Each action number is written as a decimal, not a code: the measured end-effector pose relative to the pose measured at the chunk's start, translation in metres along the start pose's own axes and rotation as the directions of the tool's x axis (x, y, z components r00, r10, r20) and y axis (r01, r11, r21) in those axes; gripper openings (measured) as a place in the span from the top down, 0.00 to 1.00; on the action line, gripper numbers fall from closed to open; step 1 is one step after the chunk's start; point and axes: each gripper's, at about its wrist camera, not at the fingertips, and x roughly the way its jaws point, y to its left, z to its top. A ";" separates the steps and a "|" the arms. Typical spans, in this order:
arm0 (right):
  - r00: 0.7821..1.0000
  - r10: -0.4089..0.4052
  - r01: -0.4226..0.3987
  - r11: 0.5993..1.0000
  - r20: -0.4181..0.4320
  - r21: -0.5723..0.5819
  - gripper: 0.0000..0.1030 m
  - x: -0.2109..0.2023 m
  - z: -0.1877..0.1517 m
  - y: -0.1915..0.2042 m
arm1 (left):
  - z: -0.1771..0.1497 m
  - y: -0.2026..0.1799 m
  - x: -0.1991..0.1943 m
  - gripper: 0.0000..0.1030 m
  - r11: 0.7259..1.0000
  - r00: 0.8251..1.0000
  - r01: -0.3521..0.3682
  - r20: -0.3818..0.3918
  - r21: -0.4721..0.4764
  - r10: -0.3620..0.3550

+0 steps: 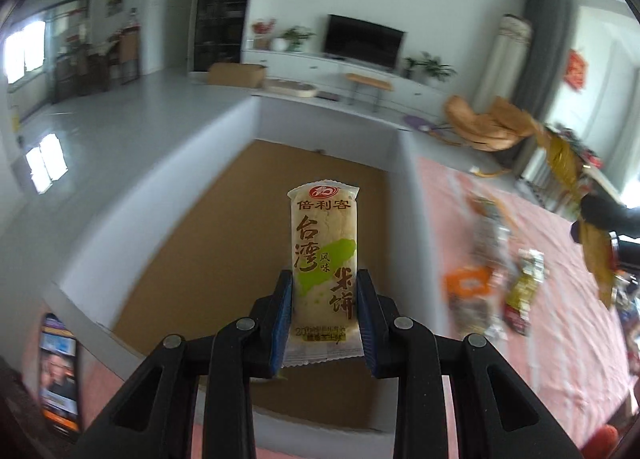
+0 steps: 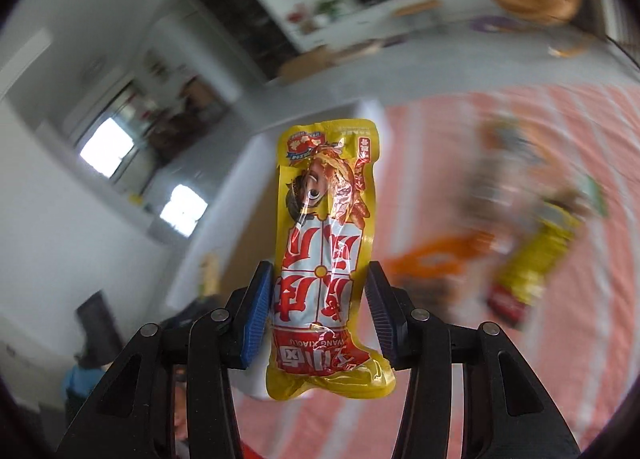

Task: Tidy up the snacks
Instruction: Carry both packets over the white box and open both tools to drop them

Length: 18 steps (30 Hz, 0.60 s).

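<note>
The left gripper (image 1: 324, 299) is closed on a rice cracker packet (image 1: 323, 255), its blue pads pressing both long sides of the pale wrapper with green and brown print. The packet stands upright between the fingers, its far end pointing out over an open box (image 1: 256, 127) with grey-white walls and a brown cardboard floor. The box sits at the left end of a pink striped cloth (image 1: 560, 299). To the right of the box, on that cloth, lies a loose scatter of other snacks (image 1: 492, 271), among them an orange packet and a yellow one, all blurred. At the near left, beside the box wall, a phone (image 1: 60, 371) lies with its screen lit.

The right gripper (image 2: 318, 299) clamps a yellow snack pouch (image 2: 326, 243) with red lettering and a cartoon face, holding it around its lower half so the upper end sticks up and away. Its bottom seam bulges out below the fingers. Behind it the view is smeared, but the pink cloth (image 2: 520, 399) shows, with more packets (image 2: 532, 271) lying to the right. On the far side of the room a television (image 1: 362, 41) stands on a white cabinet.
</note>
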 end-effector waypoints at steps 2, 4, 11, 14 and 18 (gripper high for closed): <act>1.000 0.014 -0.014 0.999 -0.011 -0.046 0.53 0.021 0.002 0.027 | -0.001 0.012 0.006 0.71 0.999 0.999 -0.037 -0.008 -0.003 0.037; 0.999 0.029 -0.030 0.996 -0.020 -0.081 0.51 0.047 0.001 0.053 | -0.002 0.023 0.015 0.62 0.997 0.997 -0.075 -0.030 -0.007 0.075; 1.000 0.007 -0.010 0.992 -0.027 -0.125 0.31 0.091 -0.003 0.066 | -0.021 0.038 0.022 0.00 0.991 0.992 -0.126 -0.007 -0.054 0.126; 0.996 -0.068 0.076 0.987 0.054 -0.143 0.31 0.069 -0.010 0.039 | -0.030 0.024 0.010 0.00 0.994 0.995 -0.092 0.024 -0.054 0.094; 0.964 -0.230 0.249 0.958 0.135 -0.143 0.29 0.030 -0.030 -0.030 | -0.044 -0.027 -0.024 0.00 0.999 0.997 0.008 0.072 0.040 -0.011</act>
